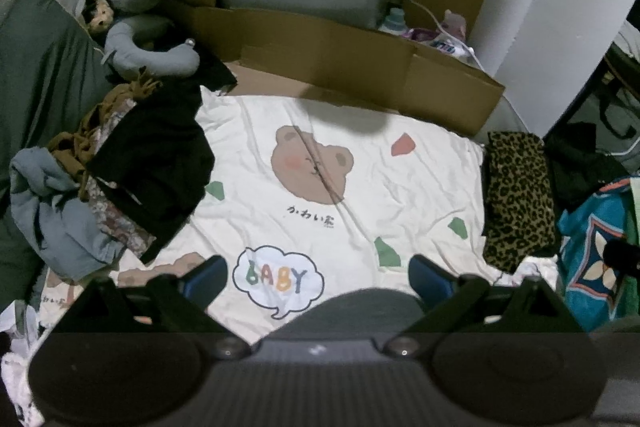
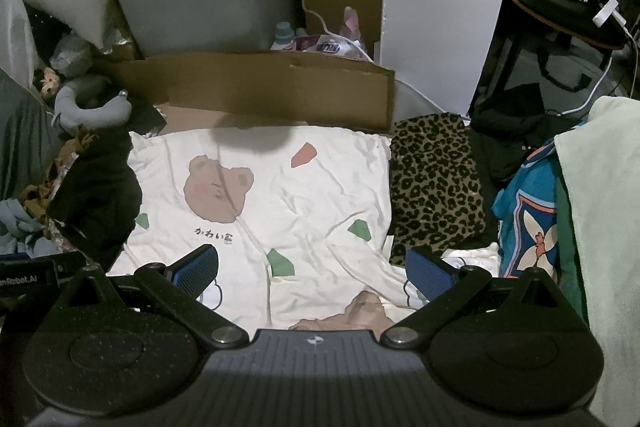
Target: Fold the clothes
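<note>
Both tongs (image 1: 318, 277) (image 2: 312, 273) spread wide, empty, above the bear-print sheet (image 1: 360, 187).

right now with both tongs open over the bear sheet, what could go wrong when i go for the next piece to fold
1. The unfolded pile at the left is tangled: a black garment drapes over floral and brown pieces, so the left tongs may drag several out together.
2. The leopard-print piece, apparently already folded, lies right at the bear sheet edge; the right tongs could nudge it out of shape.
3. The sheet is wrinkled, so a closing grip may pinch it too.
</note>
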